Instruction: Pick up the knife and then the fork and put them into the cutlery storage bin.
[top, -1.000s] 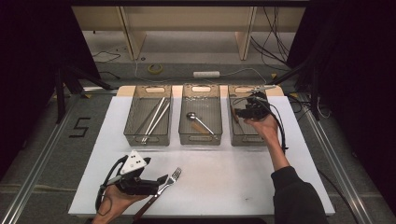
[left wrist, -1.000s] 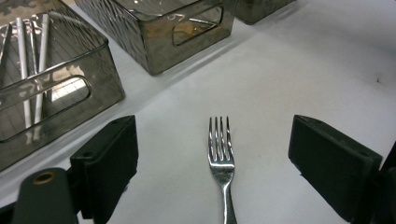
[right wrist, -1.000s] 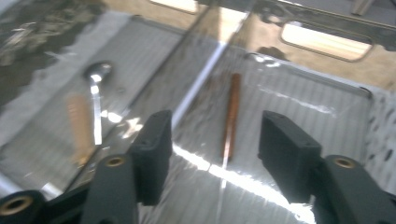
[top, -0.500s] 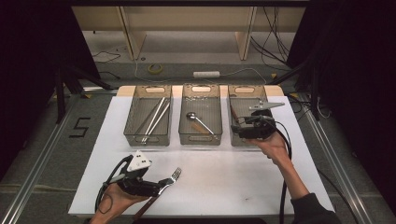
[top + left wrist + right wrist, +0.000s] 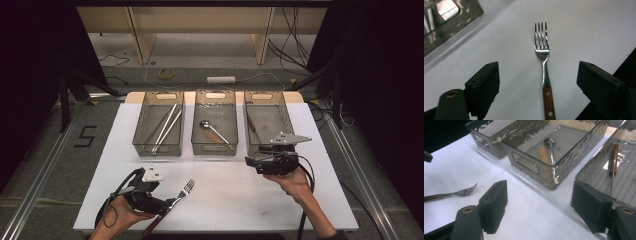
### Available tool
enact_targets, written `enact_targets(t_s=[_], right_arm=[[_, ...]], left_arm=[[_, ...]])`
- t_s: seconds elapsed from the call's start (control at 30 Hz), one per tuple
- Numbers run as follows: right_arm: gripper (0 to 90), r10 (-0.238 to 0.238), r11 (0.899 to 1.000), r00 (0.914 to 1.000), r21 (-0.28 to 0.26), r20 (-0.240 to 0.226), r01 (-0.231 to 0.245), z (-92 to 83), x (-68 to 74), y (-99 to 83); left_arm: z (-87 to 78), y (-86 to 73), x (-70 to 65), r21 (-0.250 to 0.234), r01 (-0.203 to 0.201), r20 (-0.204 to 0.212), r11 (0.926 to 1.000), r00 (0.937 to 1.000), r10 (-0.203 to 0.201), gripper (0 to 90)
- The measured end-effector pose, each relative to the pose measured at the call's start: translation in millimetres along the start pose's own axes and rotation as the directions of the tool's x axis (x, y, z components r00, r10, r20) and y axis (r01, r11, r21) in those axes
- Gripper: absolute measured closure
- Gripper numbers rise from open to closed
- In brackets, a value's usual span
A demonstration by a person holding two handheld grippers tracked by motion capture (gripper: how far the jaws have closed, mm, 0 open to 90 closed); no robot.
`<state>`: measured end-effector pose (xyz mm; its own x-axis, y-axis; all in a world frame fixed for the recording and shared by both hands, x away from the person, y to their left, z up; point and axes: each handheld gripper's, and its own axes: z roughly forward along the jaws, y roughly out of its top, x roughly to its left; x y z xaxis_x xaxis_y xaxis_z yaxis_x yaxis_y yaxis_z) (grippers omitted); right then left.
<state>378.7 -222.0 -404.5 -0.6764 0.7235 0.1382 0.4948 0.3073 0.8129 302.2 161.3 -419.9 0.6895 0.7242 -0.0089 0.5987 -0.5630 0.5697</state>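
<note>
A fork (image 5: 184, 191) with a wooden handle lies on the white table (image 5: 230, 200) at the front left. My left gripper (image 5: 167, 204) rests over its handle. In the left gripper view the fork (image 5: 542, 52) lies between the wide jaws of the left gripper (image 5: 539, 66), and no pad touches it. My right gripper (image 5: 248, 161) hovers in front of the right bin (image 5: 290, 122) and points left. Its jaws have just been opening, and the right gripper (image 5: 539, 186) stands open with nothing between the jaws. A wooden-handled knife (image 5: 613, 160) lies in that bin.
Three clear bins stand in a row at the back of the table. The left bin (image 5: 140, 132) holds long metal sticks (image 5: 165, 127), and the middle bin (image 5: 534, 167) holds a spoon (image 5: 212, 130). Cables trail from both grippers over the table's front edge.
My right gripper has drawn back from above the right bin toward the person and now hangs over the table in front of it. The left gripper and the fork have stayed put.
</note>
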Motion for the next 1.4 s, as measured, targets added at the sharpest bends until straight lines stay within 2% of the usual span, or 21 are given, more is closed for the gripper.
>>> enact_targets(t_s=[0.13, 0.27, 0.5, 0.57, 0.67, 0.73, 0.97, 1.03, 1.2, 1.3, 1.4], right_arm=[[30.0, 0.005, 1.0, 0.9999, -0.021, -0.014, -0.006, -4.0, 6.6, -7.0], [29.7, -0.001, 1.0, 0.9997, -0.025, -0.025, 0.0, -4.9, 12.5, -14.5], [29.7, -0.012, 1.0, 0.9992, -0.016, -0.039, 0.011, -7.9, 20.6, -23.6], [29.7, -0.009, 1.0, 0.9991, -0.014, -0.042, 0.009, -8.8, 22.0, -25.8], [29.8, -0.009, 1.0, 0.9988, -0.01, -0.048, 0.009, -9.9, 24.2, -28.3], [29.8, -0.011, 1.0, 0.9986, -0.01, -0.052, 0.011, -10.4, 25.6, -29.7], [29.7, -0.014, 1.0, 0.9979, -0.009, -0.062, 0.014, -12.2, 30.5, -33.1], [29.7, -0.016, 1.0, 0.9979, -0.01, -0.062, 0.016, -13.5, 32.2, -33.8], [28.8, -0.02, 1.0, 0.9974, -0.013, -0.07, 0.019, -15.4, 35.8, -36.7], [28.8, -0.023, 1.0, 0.9969, -0.015, -0.076, 0.022, -16.3, 38.3, -38.0], [28.8, -0.026, 1.0, 0.9966, -0.01, -0.078, 0.025, -17.0, 39.9, -38.9]], left_arm=[[4.8, -2.6, -3.0, 0.057, -0.006, 0.006, 0.9984, 1.0, 0.005, 19.5], [8.7, -6.1, -6.2, 0.121, -0.028, 0.01, 0.9923, 0.9996, 0.027, 22.0], [15.6, -14.4, -11.0, 0.211, -0.049, 0.021, 0.9762, 0.9987, 0.046, 29.0], [16.7, -17.1, -11.0, 0.237, -0.066, 0.031, 0.9692, 0.9977, 0.06, 32.1], [19.1, -20.8, -12.1, 0.26, -0.061, 0.033, 0.9636, 0.998, 0.054, 36.1], [20.0, -22.5, -12.7, 0.283, -0.075, 0.029, 0.9563, 0.9972, 0.07, 39.0], [22.9, -27.5, -15.2, 0.306, -0.084, 0.024, 0.9484, 0.9965, 0.081, 46.8], [23.6, -28.7, -15.6, 0.316, -0.095, 0.031, 0.9442, 0.9955, 0.089, 47.9], [25.8, -31.5, -15.7, 0.327, -0.095, 0.036, 0.9403, 0.9955, 0.088, 53.4], [27.6, -32.8, -16.6, 0.34, -0.105, 0.039, 0.9346, 0.9945, 0.097, 56.2], [28.9, -33.4, -18.0, 0.344, -0.107, 0.043, 0.9329, 0.9942, 0.098, 60.2]])
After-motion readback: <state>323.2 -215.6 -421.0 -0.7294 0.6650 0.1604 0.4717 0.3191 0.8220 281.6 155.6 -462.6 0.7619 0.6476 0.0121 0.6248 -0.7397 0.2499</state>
